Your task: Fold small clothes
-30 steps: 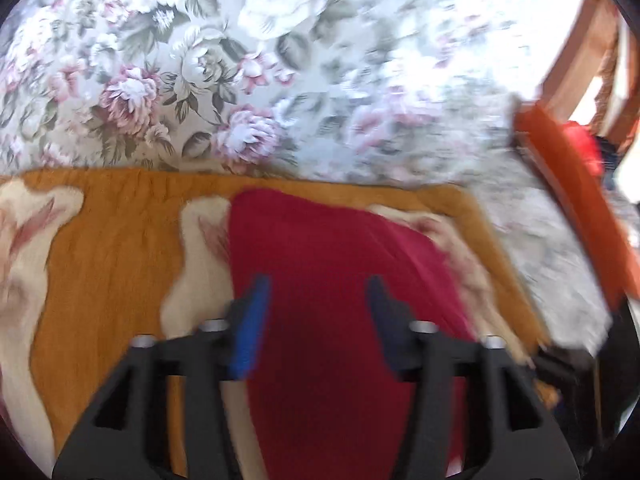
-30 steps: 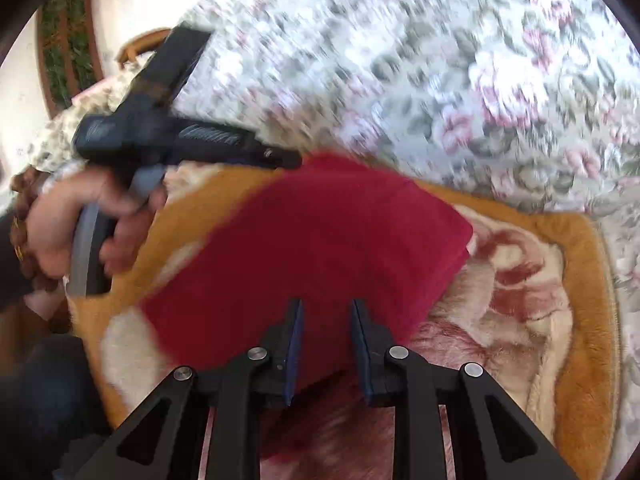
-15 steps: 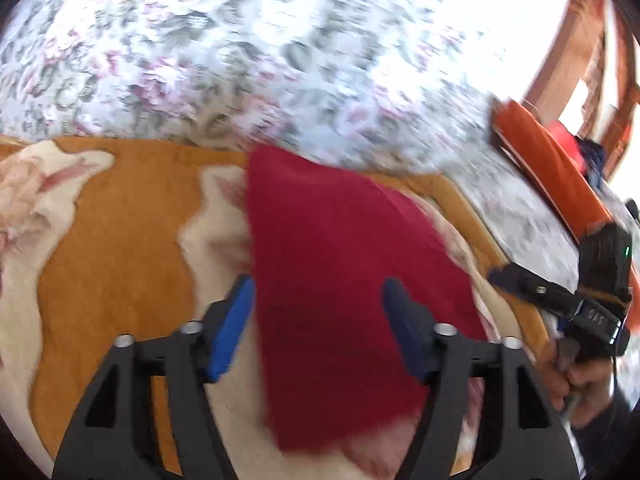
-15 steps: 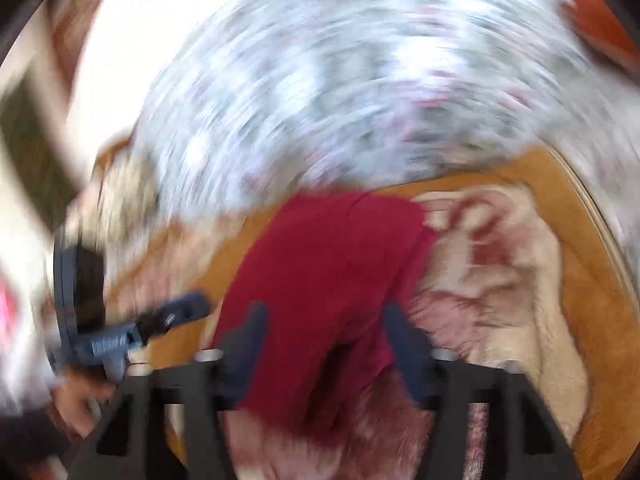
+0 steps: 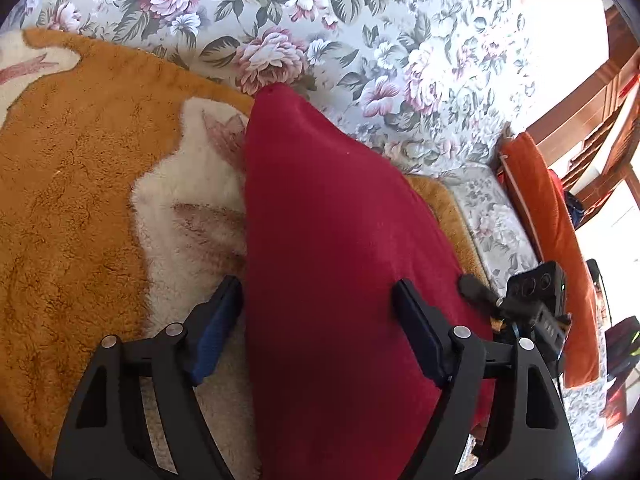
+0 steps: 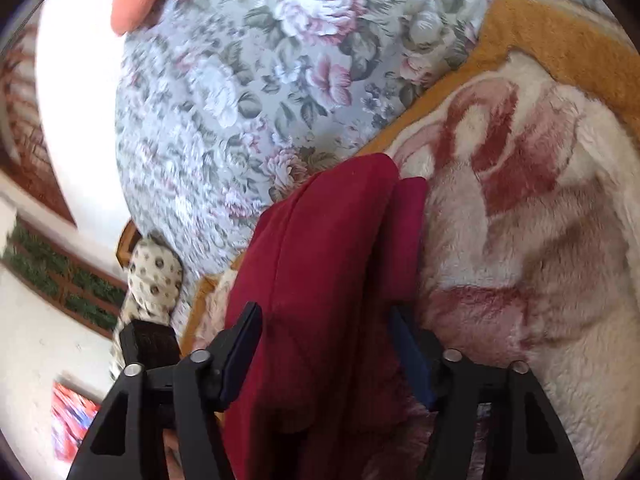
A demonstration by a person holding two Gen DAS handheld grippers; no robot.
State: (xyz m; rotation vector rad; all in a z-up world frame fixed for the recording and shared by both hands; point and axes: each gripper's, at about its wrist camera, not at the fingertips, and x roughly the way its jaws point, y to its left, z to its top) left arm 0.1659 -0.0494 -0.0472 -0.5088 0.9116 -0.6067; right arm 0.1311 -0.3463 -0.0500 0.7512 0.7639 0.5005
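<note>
Left tool [image 5: 316, 320] released, its jaws just widened, straddling the folded dark red cloth [image 5: 340, 260]. Right tool [image 6: 326, 344] released too, jaws just narrowed around the cloth, which lies on the orange-and-cream fleece blanket [image 5: 72, 200] near its floral-sheet [image 5: 360, 40] edge.

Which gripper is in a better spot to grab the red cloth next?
Probably the left gripper: its open jaws have just widened around the red cloth's flat edge. The right gripper is open around bunched folds.
</note>
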